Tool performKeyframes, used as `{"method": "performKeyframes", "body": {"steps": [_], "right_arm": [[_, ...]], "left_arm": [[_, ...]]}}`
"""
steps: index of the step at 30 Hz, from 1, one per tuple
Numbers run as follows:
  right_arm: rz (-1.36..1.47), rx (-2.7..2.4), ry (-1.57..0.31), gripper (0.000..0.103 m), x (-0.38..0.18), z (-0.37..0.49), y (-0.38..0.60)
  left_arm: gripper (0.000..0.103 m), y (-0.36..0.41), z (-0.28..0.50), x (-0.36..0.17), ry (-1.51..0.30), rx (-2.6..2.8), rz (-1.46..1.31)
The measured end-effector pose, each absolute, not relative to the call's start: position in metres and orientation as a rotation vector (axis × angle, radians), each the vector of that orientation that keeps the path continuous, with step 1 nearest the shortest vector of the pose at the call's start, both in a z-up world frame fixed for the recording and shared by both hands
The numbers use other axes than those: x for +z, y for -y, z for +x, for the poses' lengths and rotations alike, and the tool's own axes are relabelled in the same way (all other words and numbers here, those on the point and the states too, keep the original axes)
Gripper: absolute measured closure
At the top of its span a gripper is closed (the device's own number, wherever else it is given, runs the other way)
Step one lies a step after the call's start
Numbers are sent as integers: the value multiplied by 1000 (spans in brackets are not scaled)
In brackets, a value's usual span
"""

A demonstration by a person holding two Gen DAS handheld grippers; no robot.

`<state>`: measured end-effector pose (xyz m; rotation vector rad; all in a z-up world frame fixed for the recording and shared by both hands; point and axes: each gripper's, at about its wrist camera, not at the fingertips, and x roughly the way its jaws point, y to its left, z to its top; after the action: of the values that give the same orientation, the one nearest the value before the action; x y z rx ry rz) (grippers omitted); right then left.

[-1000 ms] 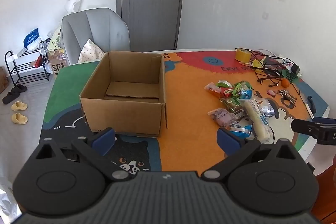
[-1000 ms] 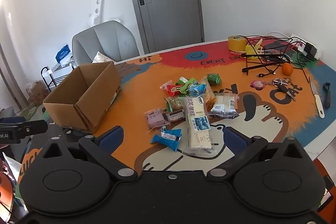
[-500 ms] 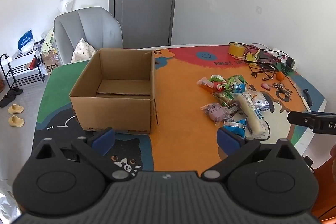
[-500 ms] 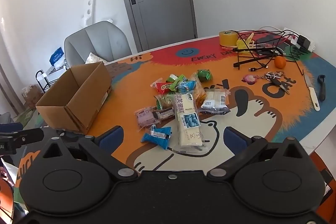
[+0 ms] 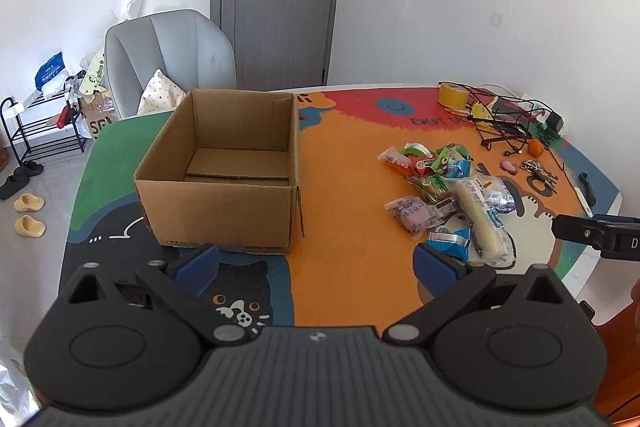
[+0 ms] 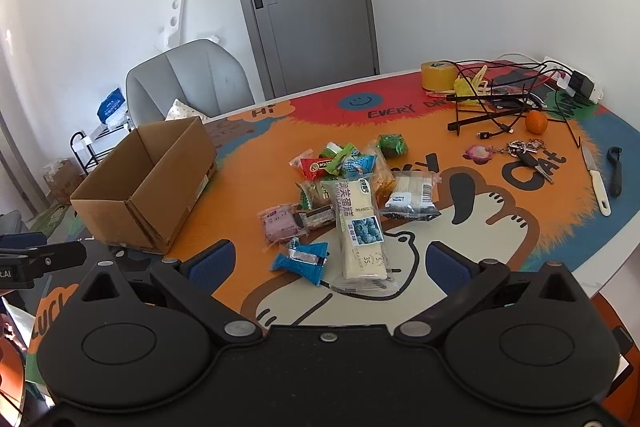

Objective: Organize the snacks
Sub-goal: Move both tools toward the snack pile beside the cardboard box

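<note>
An open cardboard box (image 5: 224,171) (image 6: 148,183) stands empty on the left of the colourful table mat. A pile of wrapped snacks (image 5: 444,187) lies to its right, with a long white cake pack (image 6: 360,227), a blue packet (image 6: 302,259) and a purple packet (image 6: 280,223) nearest me. My left gripper (image 5: 316,263) hovers open in front of the box's right corner, holding nothing. Just before the blue packet and the cake pack, my right gripper (image 6: 330,263) is open and holds nothing.
At the table's far right lie a tape roll (image 6: 438,75), a black wire rack with cables (image 6: 500,99), an orange (image 6: 536,121), keys (image 6: 528,155), a knife (image 6: 596,179) and a peeler (image 6: 614,171). A grey chair (image 5: 168,63) stands behind the box.
Both grippers have drifted a little: the box and the snacks sit slightly further left in the left wrist view. Nothing was gripped and both stay open.
</note>
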<state>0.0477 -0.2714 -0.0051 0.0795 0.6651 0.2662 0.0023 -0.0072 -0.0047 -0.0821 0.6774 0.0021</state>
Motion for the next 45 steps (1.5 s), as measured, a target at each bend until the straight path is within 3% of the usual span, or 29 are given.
{"method": "performKeyframes", "body": {"steps": [45], "right_arm": [[49,239,-634,0,-4,43,269]], "left_arm": [[0,6,-2,-3,-661,-11,-99]]}}
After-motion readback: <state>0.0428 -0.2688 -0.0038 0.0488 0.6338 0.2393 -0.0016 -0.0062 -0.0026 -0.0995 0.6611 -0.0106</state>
